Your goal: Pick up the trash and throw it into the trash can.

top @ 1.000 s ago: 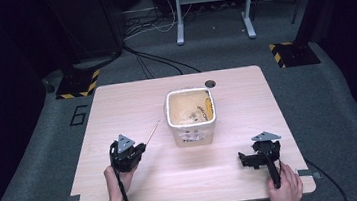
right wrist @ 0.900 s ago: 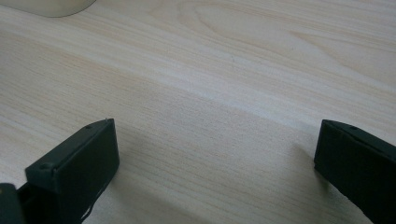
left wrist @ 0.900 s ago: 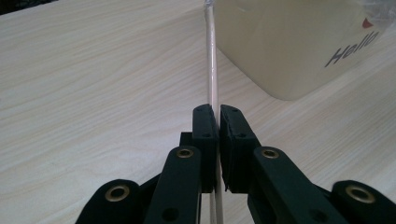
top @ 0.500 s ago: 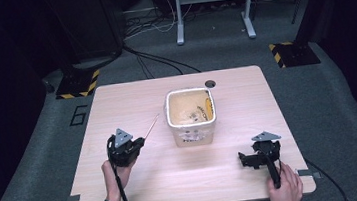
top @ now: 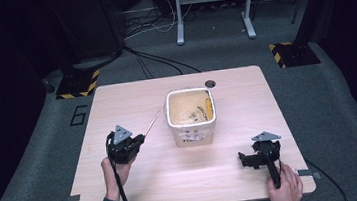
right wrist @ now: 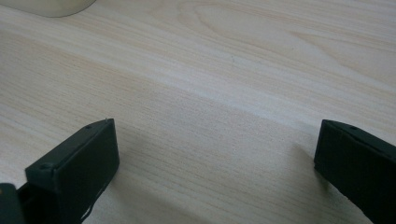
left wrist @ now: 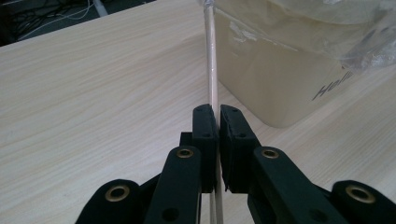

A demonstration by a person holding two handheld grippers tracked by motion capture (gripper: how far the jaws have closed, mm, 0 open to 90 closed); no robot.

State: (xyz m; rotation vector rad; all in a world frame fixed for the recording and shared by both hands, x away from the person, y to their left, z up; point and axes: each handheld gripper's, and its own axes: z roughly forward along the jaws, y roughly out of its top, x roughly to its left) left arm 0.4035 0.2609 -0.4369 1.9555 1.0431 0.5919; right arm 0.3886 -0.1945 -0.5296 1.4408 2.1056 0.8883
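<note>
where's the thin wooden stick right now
In the high view the stick is left of the cream tub, clamped at its near end in the left tongs, its far tip toward the tub's rim.

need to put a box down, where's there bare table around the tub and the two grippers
Bare wood lies between the tub and the right gripper, along the table's far-left corner, and right of the tub. It is crowded left of the tub, where the left gripper holds a thin stick reaching toward the rim.

A tub (top: 191, 116) sits mid-table (top: 246, 98), a stick (top: 151, 122) to its left.
</note>
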